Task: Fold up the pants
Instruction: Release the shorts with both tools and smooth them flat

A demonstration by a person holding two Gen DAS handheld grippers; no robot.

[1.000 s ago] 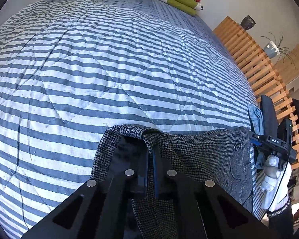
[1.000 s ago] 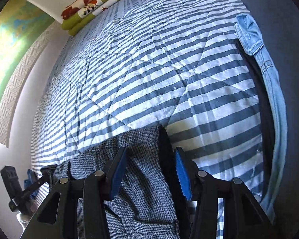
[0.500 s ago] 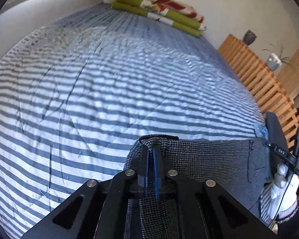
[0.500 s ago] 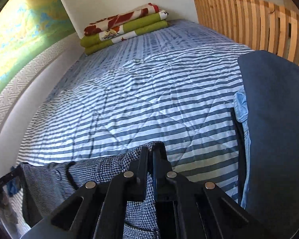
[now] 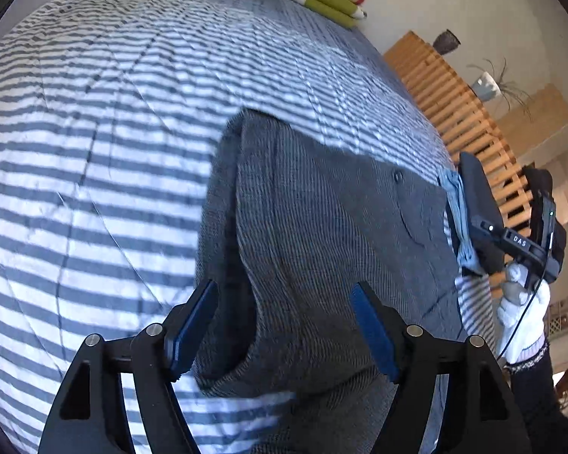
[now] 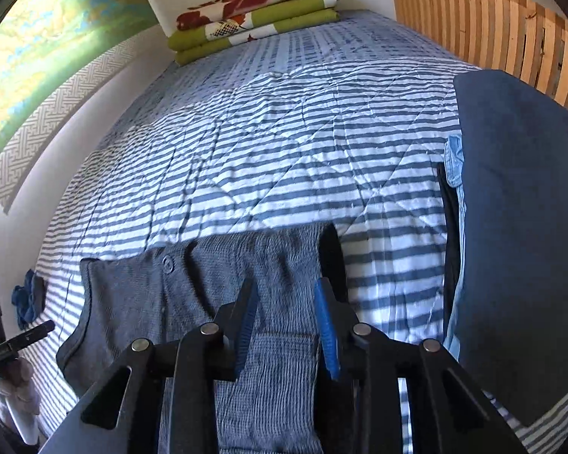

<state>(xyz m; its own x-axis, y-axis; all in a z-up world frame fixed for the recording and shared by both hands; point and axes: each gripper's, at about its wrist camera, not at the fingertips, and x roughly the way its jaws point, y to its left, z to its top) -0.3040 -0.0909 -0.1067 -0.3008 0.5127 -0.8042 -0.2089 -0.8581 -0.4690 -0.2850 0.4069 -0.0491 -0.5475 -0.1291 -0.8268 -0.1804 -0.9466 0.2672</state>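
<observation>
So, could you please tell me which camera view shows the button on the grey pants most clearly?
The right wrist view: the button on the grey pants faces the camera in even light. The left wrist view shows it too, but smaller, darker and motion-blurred.

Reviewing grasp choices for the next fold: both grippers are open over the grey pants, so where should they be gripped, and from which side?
Probably at the far edge of the grey pants, one gripper near each corner. That hem lies flat and straight across the striped quilt, so fingers can slide under it from the far side. The left gripper and right gripper already sit over opposite ends.
</observation>
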